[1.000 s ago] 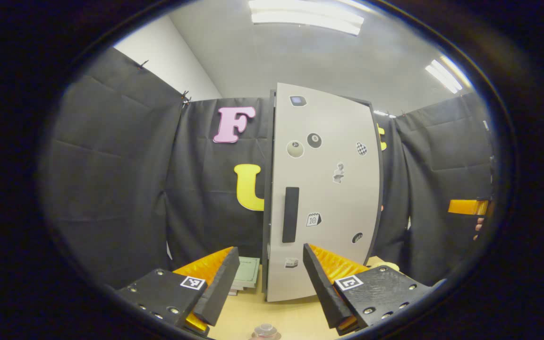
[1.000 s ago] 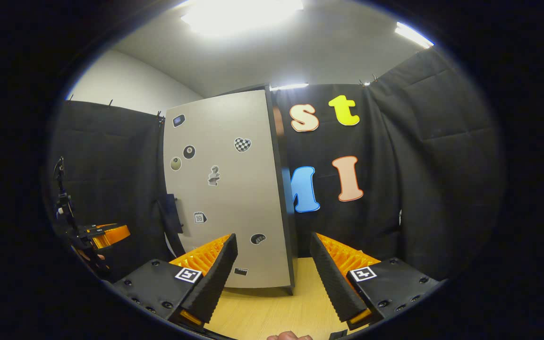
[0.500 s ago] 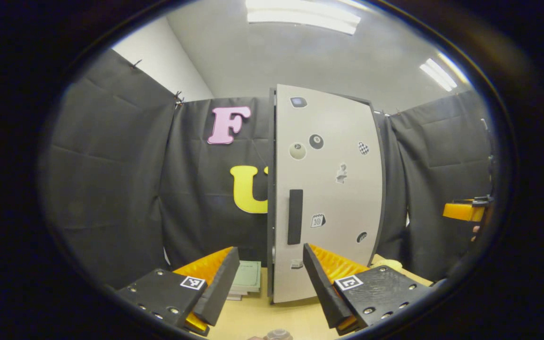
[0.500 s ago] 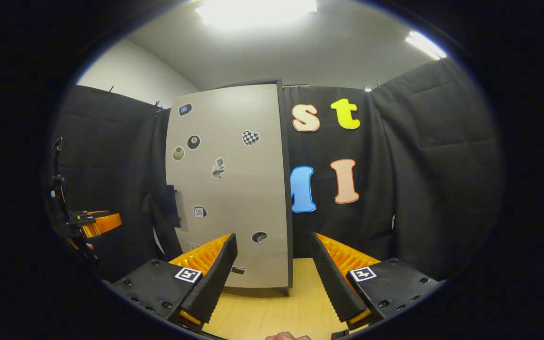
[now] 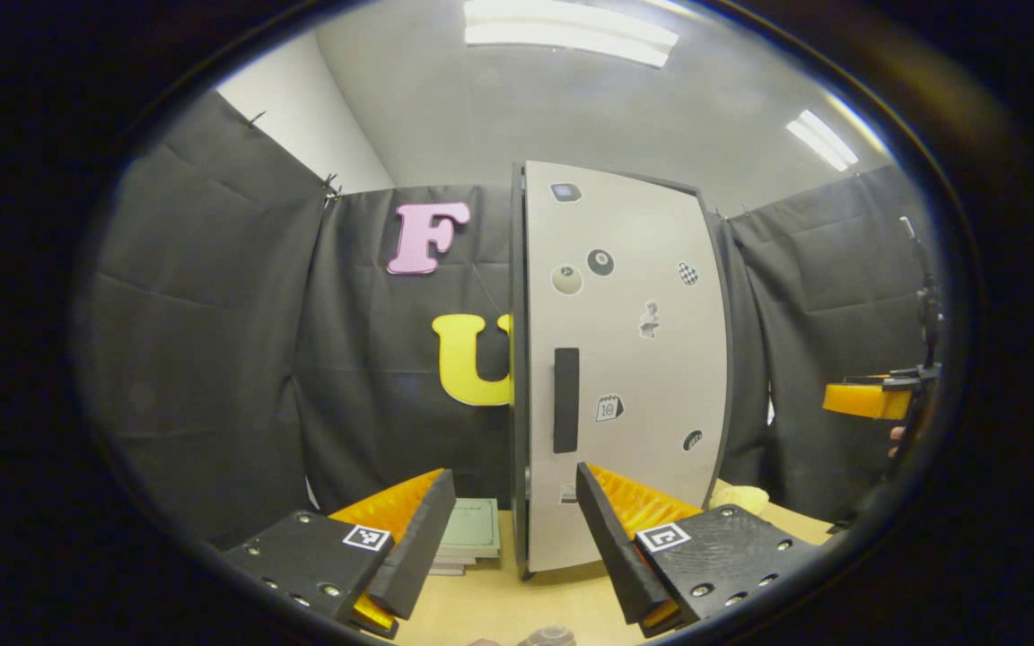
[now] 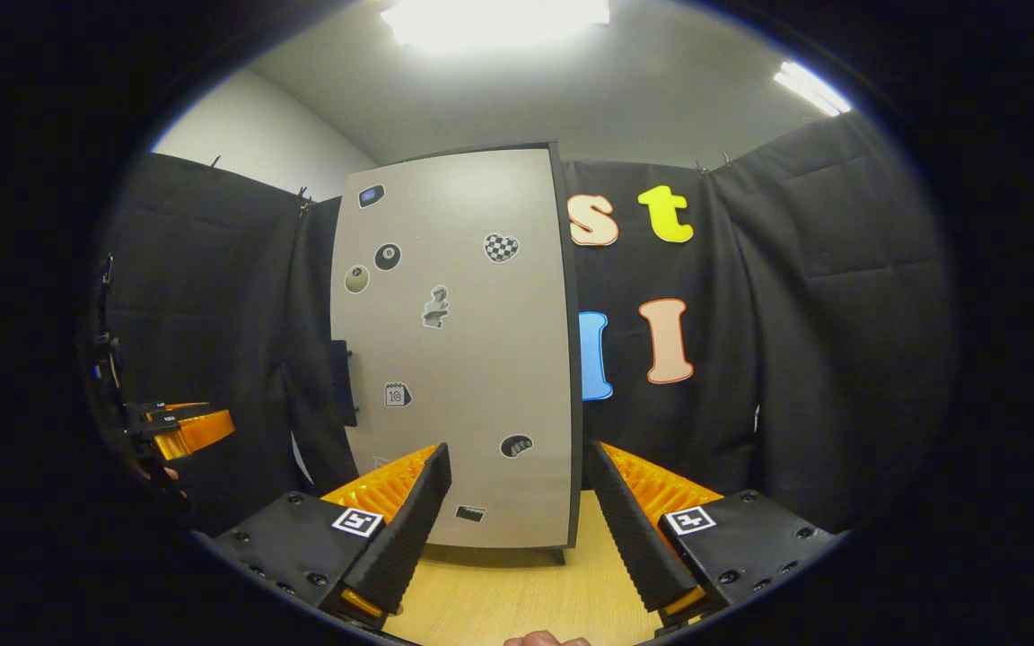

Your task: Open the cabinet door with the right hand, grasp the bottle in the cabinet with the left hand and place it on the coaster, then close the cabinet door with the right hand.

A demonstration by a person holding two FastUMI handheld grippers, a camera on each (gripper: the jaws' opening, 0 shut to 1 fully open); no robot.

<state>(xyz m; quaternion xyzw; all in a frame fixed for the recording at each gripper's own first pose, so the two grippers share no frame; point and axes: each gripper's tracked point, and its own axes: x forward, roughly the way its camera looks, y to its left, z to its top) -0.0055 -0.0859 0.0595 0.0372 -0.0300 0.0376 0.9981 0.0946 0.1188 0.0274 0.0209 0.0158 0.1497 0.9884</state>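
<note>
The tall cabinet's grey door (image 5: 634, 359), dotted with stickers, looks flush against the dark cabinet body, its black handle (image 5: 565, 399) at the left edge. My left gripper (image 5: 511, 474) is open in front of it and holds nothing. A small round bottle cap (image 5: 546, 638) peeks in at the bottom edge, below the fingers; the coaster is hidden. In the right gripper view the same door (image 6: 463, 359) and handle (image 6: 342, 381) stand ahead, and my right gripper (image 6: 518, 449) is open and apart from the door.
A stack of green books (image 5: 472, 529) lies on the wooden table (image 5: 499, 601) left of the cabinet, and a pale yellow thing (image 5: 740, 496) lies to its right. The other gripper (image 5: 867, 399) hovers far right. A hand (image 6: 546, 640) shows at the bottom edge.
Both views have drifted a little: the cabinet sits further right in the right gripper view, and the bottle cap has slid lower and rightward in the left gripper view. Both grippers stay open.
</note>
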